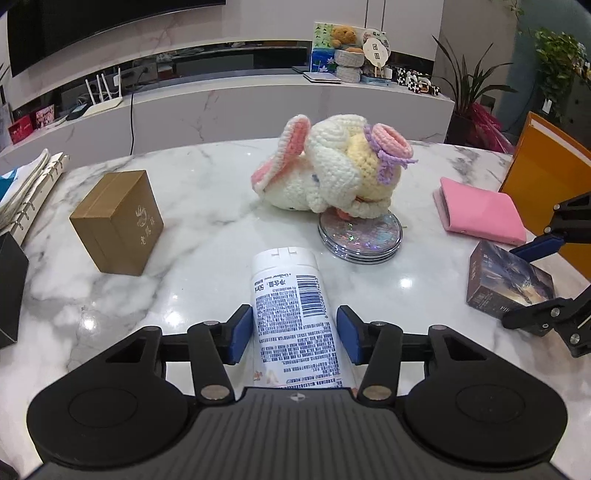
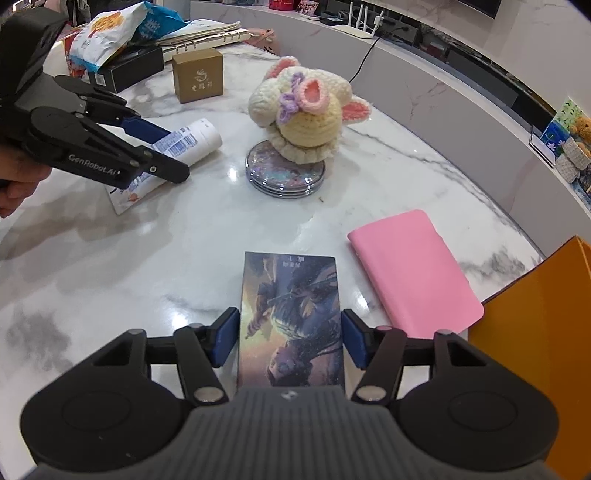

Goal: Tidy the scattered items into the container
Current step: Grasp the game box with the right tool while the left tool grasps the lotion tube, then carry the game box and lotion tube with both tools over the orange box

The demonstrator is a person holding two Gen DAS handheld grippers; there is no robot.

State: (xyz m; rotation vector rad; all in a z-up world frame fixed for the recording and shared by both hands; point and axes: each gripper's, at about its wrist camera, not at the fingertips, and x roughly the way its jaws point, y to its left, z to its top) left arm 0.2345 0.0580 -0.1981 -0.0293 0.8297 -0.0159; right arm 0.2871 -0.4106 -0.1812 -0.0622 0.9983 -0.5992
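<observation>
A white tube [image 1: 291, 317] lies on the marble table between the blue pads of my left gripper [image 1: 295, 332]; the left pad touches it, the right pad stands just off it. The tube also shows in the right wrist view [image 2: 184, 146], with the left gripper [image 2: 155, 147] around it. A dark picture box [image 2: 291, 317] lies between the pads of my right gripper [image 2: 290, 338], with small gaps on both sides; it shows in the left wrist view [image 1: 506, 277] too. A crocheted bunny [image 1: 328, 166] rests on a round mirror compact [image 1: 360, 232]. A pink wallet [image 2: 413, 273] lies near the orange container [image 2: 535, 332].
A brown gift box [image 1: 118, 221] stands at the left. A ring binder [image 1: 33, 188] and a black box [image 1: 9, 291] sit at the table's left edge. Snack bags [image 2: 110, 33] lie beyond them. The orange container [image 1: 543, 166] stands at the table's right edge.
</observation>
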